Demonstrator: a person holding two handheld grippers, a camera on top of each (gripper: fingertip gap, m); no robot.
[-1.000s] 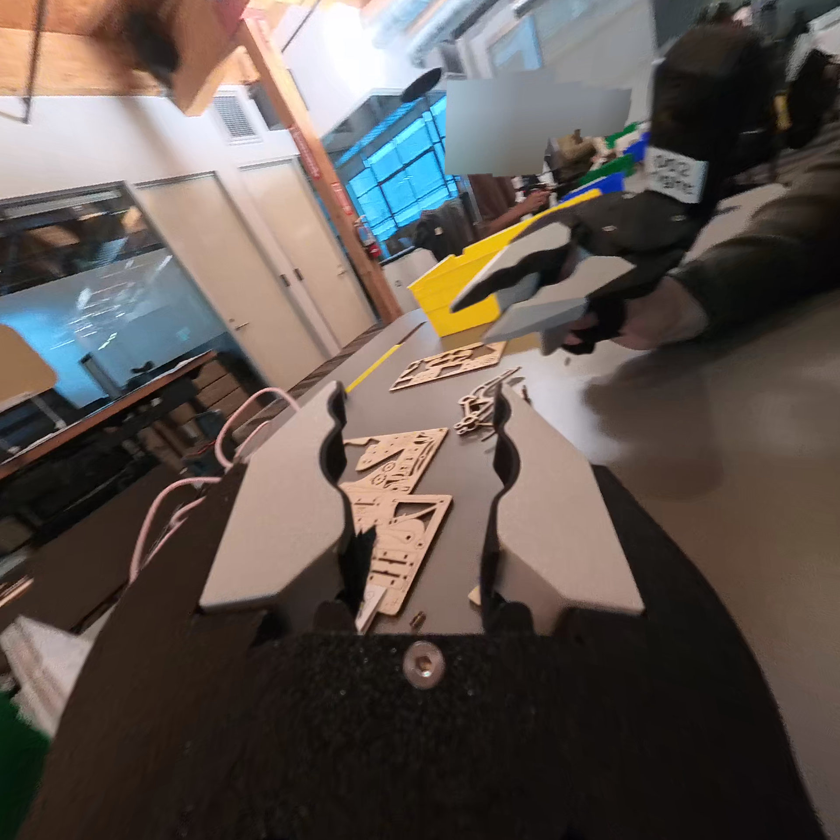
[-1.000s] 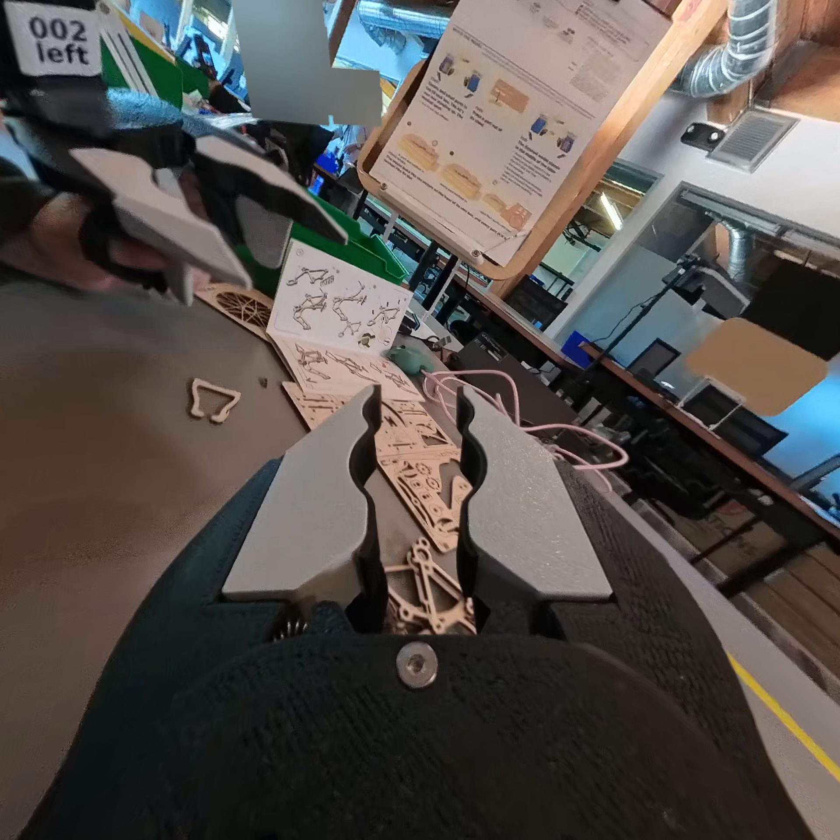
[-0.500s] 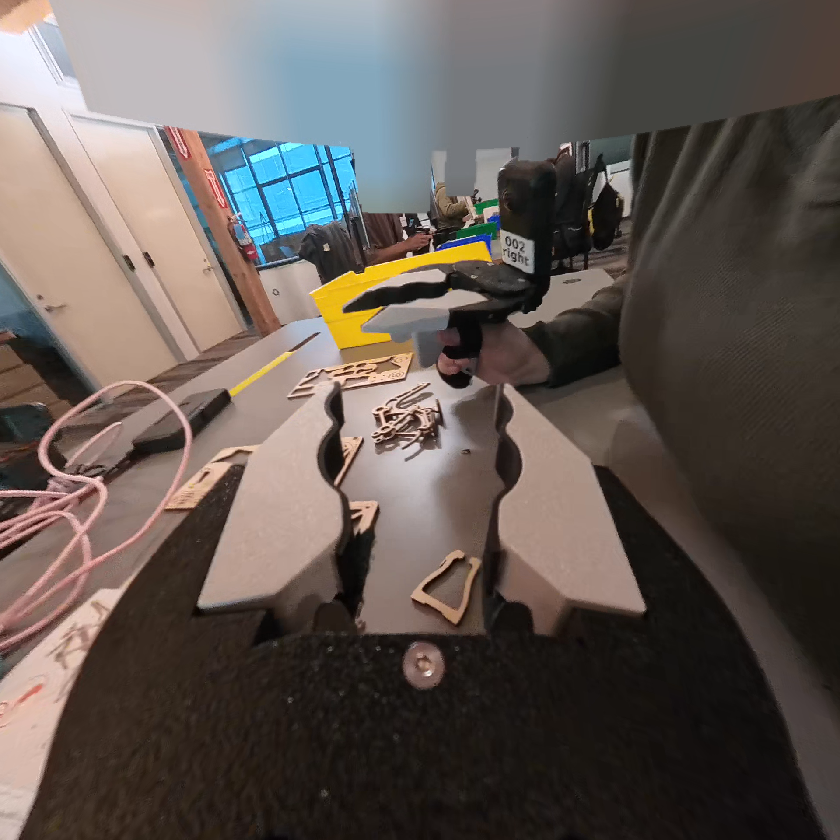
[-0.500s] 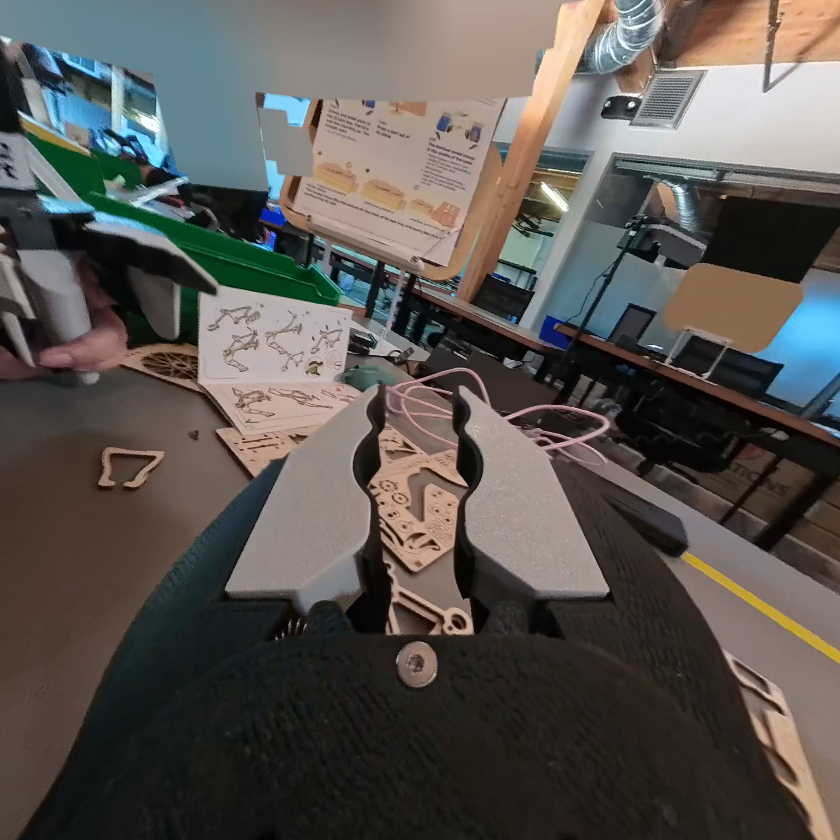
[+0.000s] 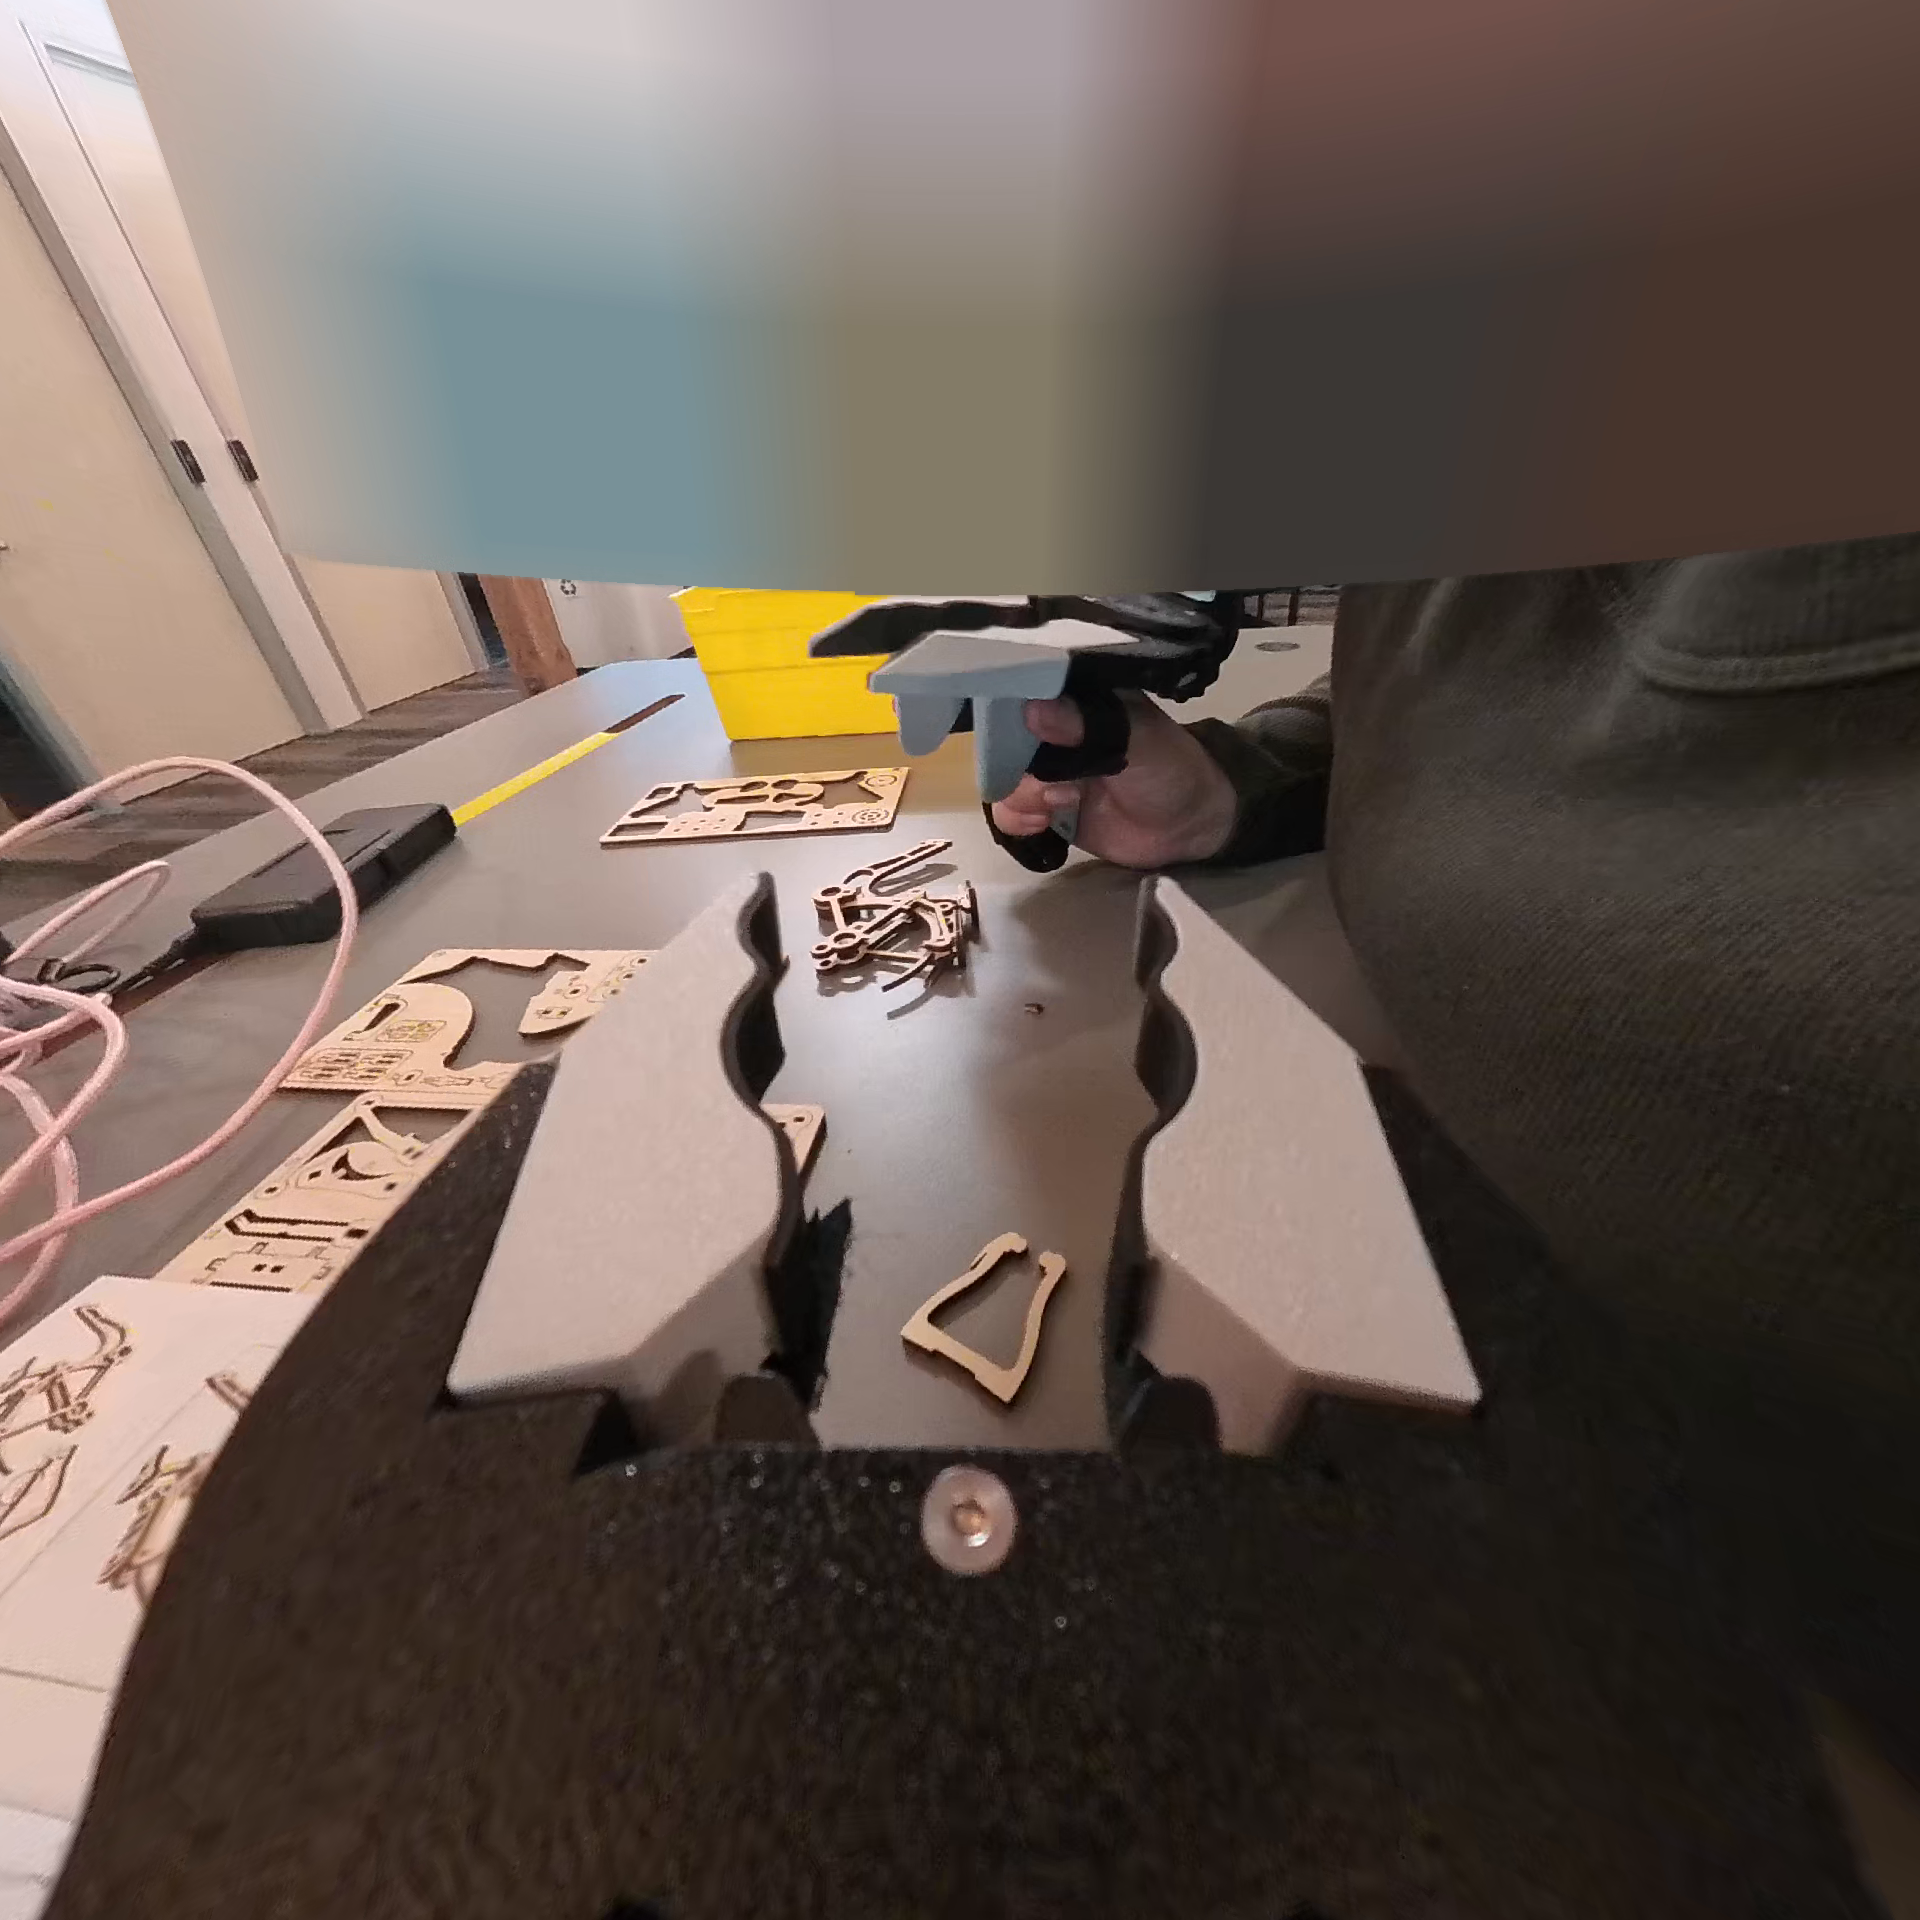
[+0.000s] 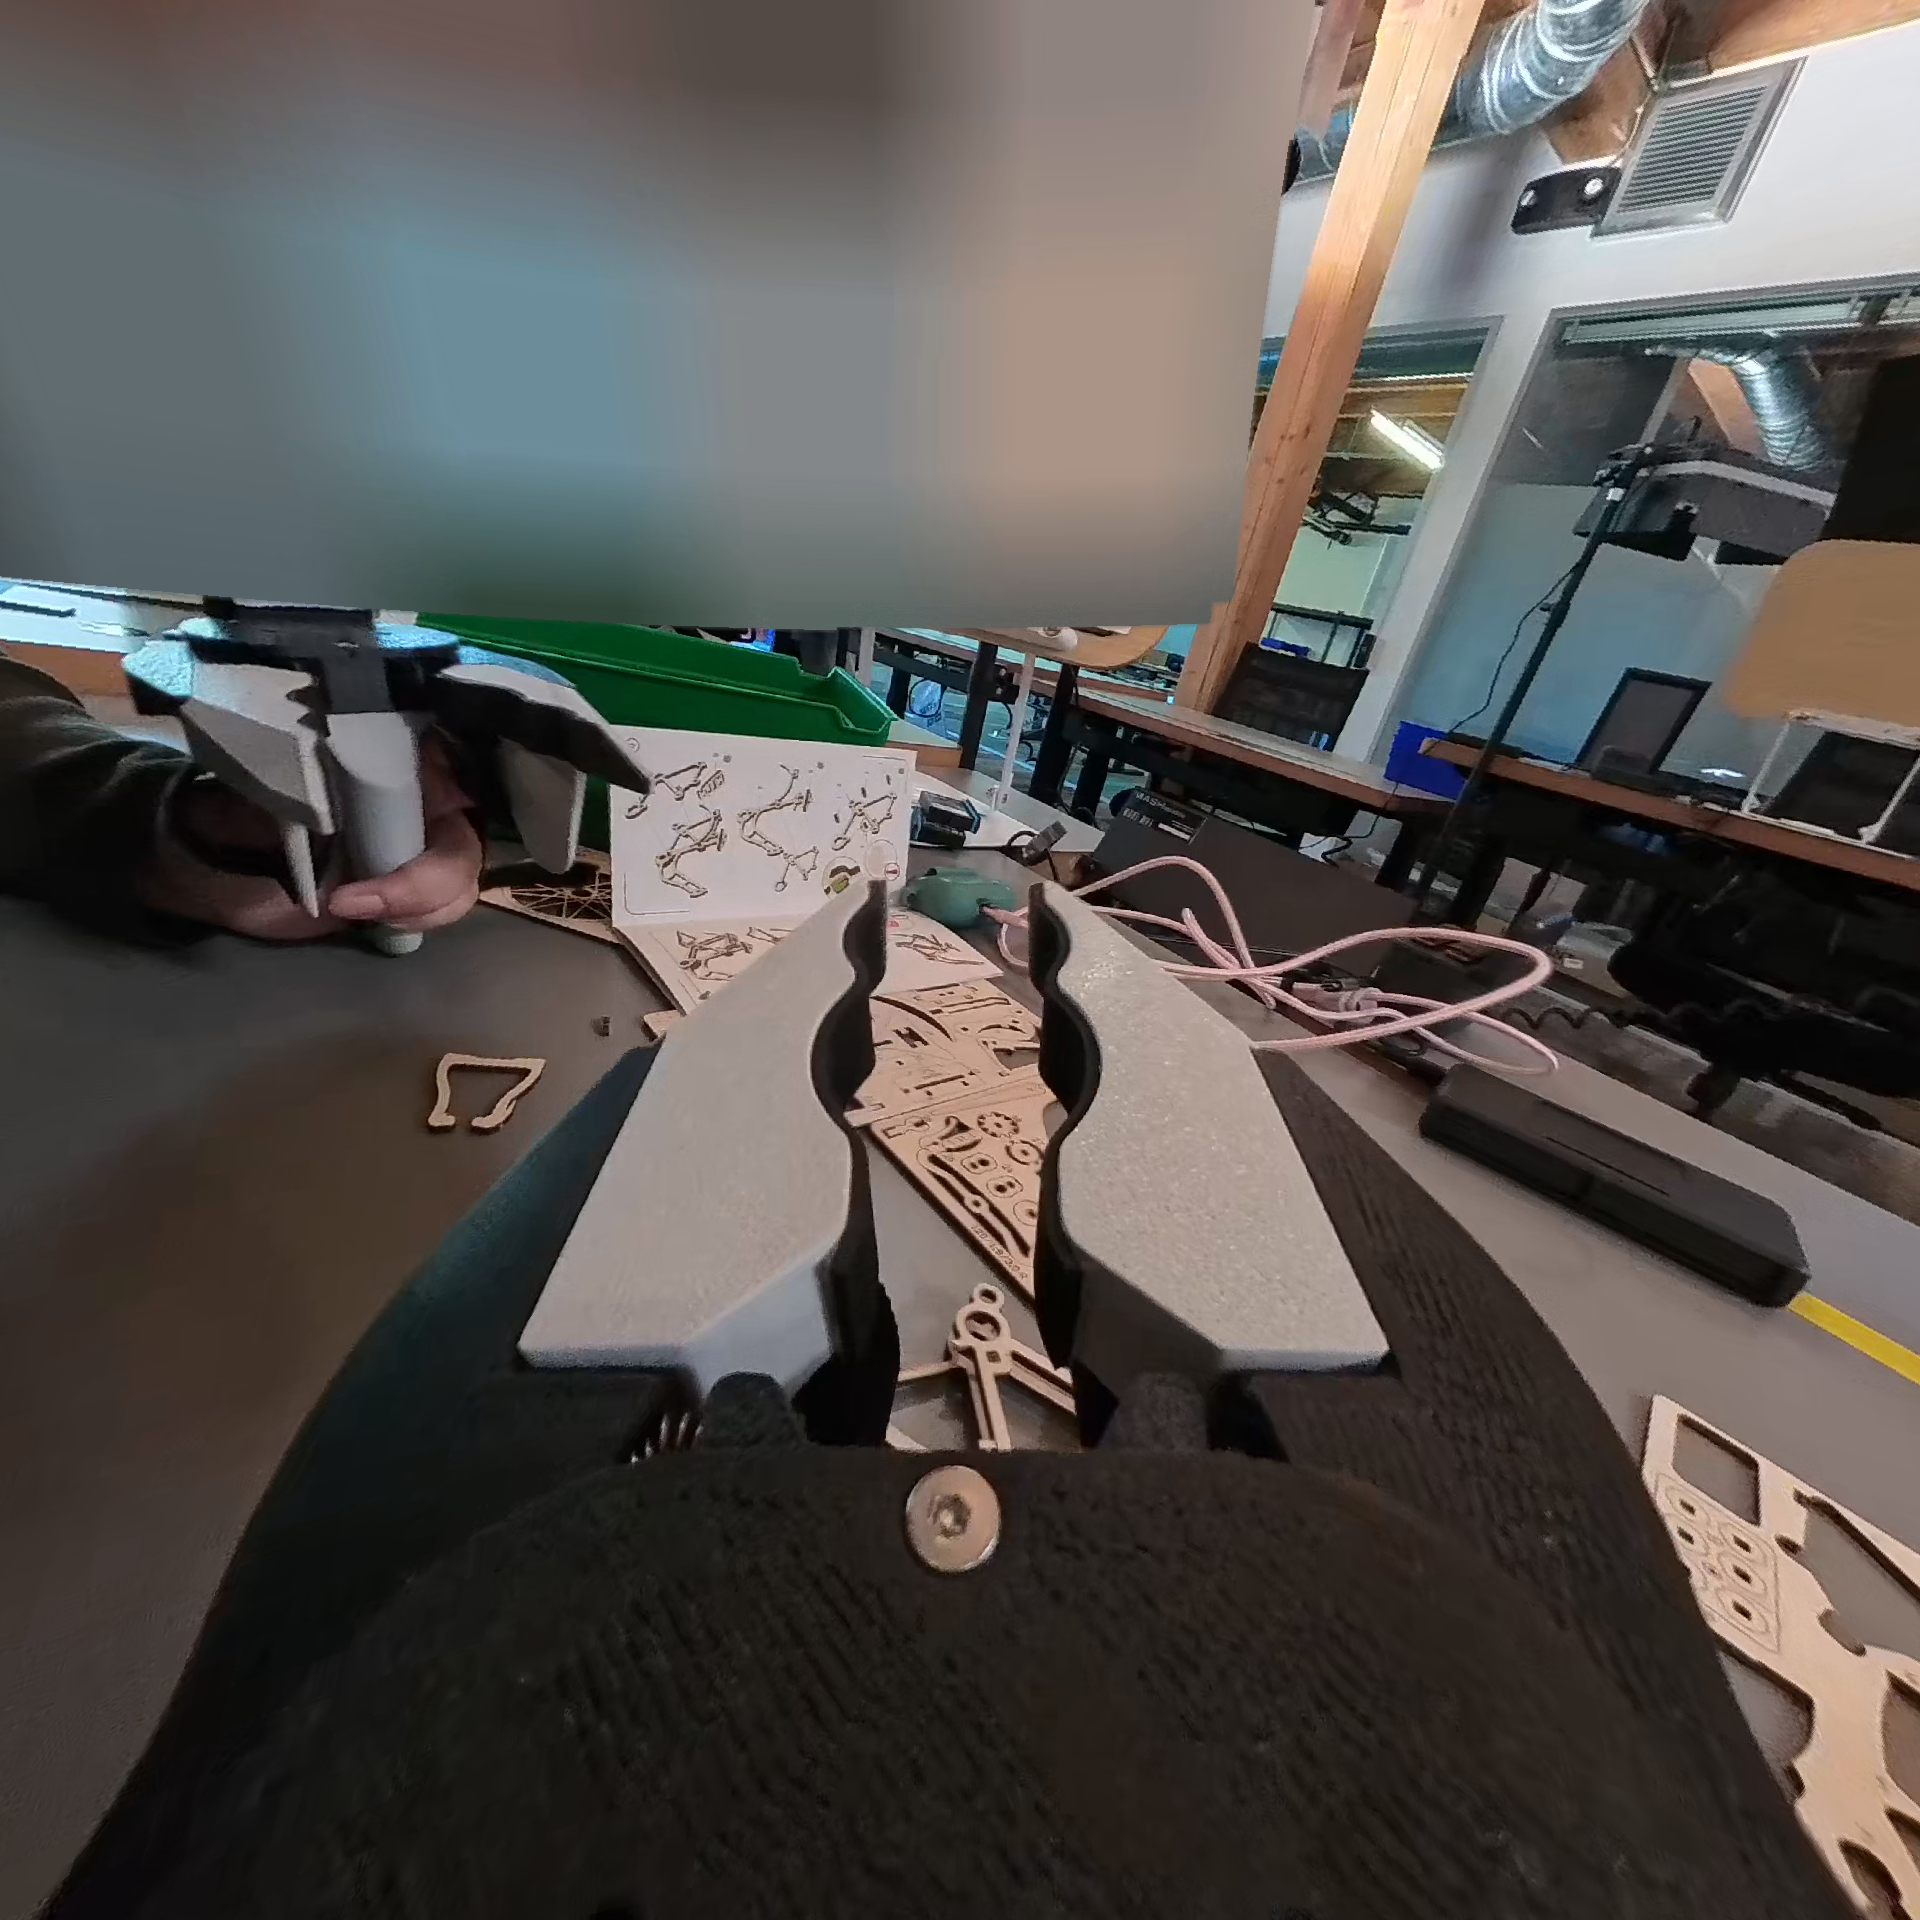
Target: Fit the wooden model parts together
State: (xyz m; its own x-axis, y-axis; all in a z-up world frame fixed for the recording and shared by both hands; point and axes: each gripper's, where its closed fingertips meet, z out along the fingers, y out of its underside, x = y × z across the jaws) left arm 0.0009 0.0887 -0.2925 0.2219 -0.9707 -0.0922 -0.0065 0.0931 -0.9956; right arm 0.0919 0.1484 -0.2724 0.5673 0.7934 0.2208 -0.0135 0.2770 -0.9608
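Grey table (image 5: 582, 894): landmark surface.
Yellow bin (image 5: 774, 675): at the table's far end in the left wrist view.
Green bin (image 6: 665, 675): on the table, behind the open instruction booklet (image 6: 758, 821).
Pink cable (image 6: 1299, 977): looped on the table just past the booklet, running to a teal device (image 6: 951, 896).
Black flat case (image 6: 1610, 1174): on the table near its yellow edge stripe (image 6: 1849, 1335).

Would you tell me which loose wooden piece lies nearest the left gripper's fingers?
The small open-frame piece, lying flat between the left gripper fingers near their base. The jointed assembly lies farther out, beyond the tips.
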